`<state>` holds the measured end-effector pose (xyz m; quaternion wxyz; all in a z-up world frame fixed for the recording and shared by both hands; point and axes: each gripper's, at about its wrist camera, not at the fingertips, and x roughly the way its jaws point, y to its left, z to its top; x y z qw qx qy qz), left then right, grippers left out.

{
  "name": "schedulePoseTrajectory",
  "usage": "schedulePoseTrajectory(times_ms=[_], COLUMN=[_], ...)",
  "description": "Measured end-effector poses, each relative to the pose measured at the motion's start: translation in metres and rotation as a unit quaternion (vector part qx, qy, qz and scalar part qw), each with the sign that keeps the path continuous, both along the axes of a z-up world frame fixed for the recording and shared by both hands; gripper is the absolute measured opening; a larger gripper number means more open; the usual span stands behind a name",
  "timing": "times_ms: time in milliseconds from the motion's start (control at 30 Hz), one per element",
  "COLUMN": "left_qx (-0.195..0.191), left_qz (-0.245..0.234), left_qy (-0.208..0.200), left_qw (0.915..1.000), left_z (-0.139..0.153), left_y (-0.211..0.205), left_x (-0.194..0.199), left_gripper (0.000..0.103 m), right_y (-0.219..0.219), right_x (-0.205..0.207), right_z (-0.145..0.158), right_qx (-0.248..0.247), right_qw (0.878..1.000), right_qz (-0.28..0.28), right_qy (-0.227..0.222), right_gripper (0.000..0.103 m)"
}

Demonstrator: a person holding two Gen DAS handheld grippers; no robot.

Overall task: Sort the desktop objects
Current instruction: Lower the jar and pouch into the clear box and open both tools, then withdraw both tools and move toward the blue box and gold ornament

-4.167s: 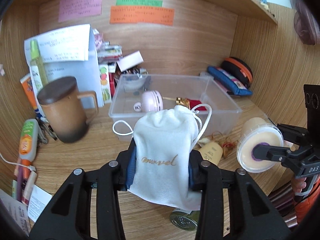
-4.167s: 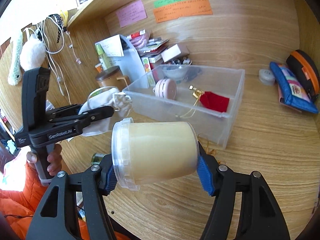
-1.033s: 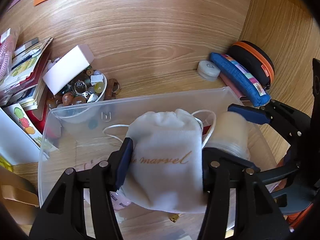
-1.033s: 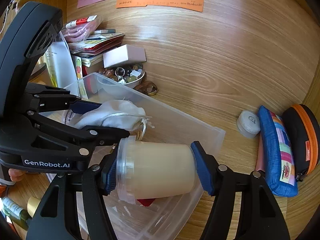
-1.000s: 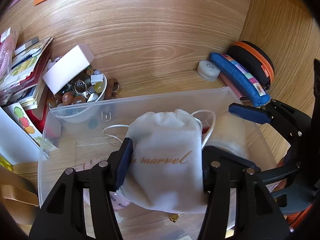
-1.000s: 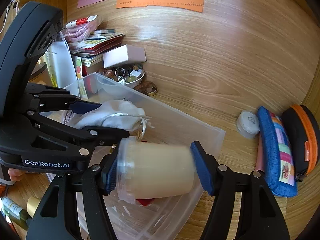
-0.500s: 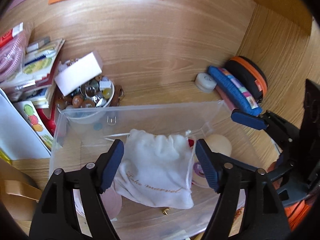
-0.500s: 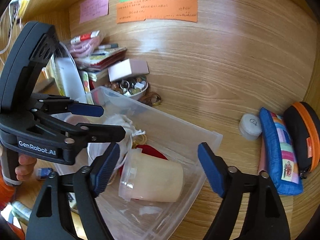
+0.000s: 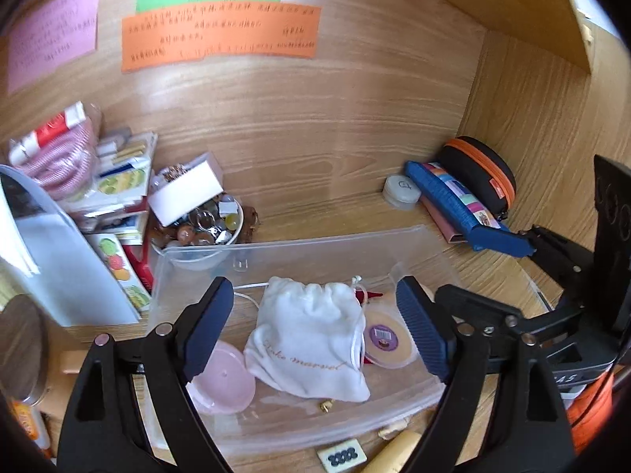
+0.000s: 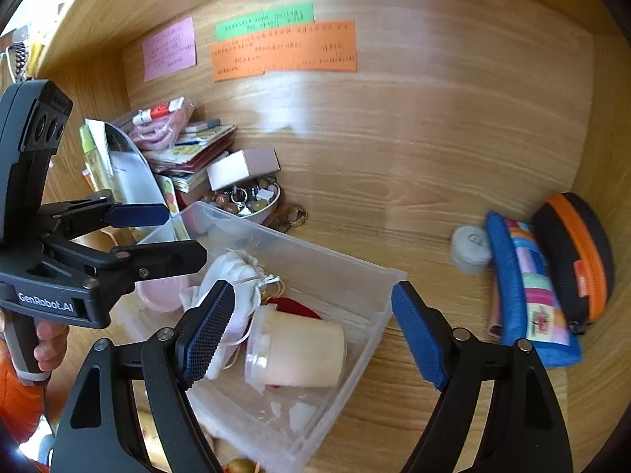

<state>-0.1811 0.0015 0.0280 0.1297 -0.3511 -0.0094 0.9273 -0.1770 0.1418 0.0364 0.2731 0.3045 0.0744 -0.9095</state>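
Observation:
A clear plastic bin (image 9: pixel 295 242) sits on the wooden desk. Inside it lie a white drawstring pouch (image 9: pixel 307 335) and a cream jar (image 9: pixel 388 341) on its side, beside a pink round case (image 9: pixel 223 384) and a red pouch (image 9: pixel 366 295). My left gripper (image 9: pixel 313 295) hangs above the pouch with its jaws opening and clear of the cloth. My right gripper (image 10: pixel 313 299) is open above the jar (image 10: pixel 299 351), not touching it. In the right wrist view the pouch (image 10: pixel 232 272) lies left of the jar, and the left gripper (image 10: pixel 183 232) hangs over the bin's (image 10: pixel 299 244) left end.
Behind the bin stand a bowl of beads (image 9: pixel 205 228), a white box (image 9: pixel 185 193) and stacked booklets (image 9: pixel 118 181). A small round tin (image 9: pixel 400 193), a blue pencil case (image 9: pixel 461 205) and a black-orange case (image 9: pixel 481 169) lie at the right. A tile (image 9: pixel 341 451) lies in front.
Both grippers have opened and let go; the pouch and the jar now lie in the bin. Both grippers have risen and drawn back from it.

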Motion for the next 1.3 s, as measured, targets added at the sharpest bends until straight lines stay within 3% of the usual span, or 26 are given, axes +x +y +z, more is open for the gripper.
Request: schedulePoseTrajectory(times_ms=[267, 600, 933, 1300], left_qx=[-0.015, -0.009, -0.043, -0.068], left_qz=[0.017, 0.049, 0.077, 0.064], left_qy=[0.032, 0.042, -0.013, -0.066], left_qw=[0.9992, 0.9979, 0.9960, 0.9934], left_z=[0.019, 0.018, -0.031, -0.080], left_y=[0.000, -0.032, -0.067, -0.073], left_x=[0.043, 0.094, 0.124, 0.136], left_gripper=[0.093, 0.096, 0.096, 0.096], right_y=[0.013, 0.032, 0.038, 0.032], right_x=[0.039, 0.082, 0.108, 0.114], right_z=[0.016, 0.007, -0.016, -0.059], right_qx=[-0.009, -0.034, -0.020, 0.020], right_qw=[1.000, 0.999, 0.999, 0.998], right_qz=[-0.016, -0.030, -0.049, -0.044], right_qy=[0.017, 0.000, -0.007, -0.051], right_gripper=[0.086, 0.086, 0.086, 0.086])
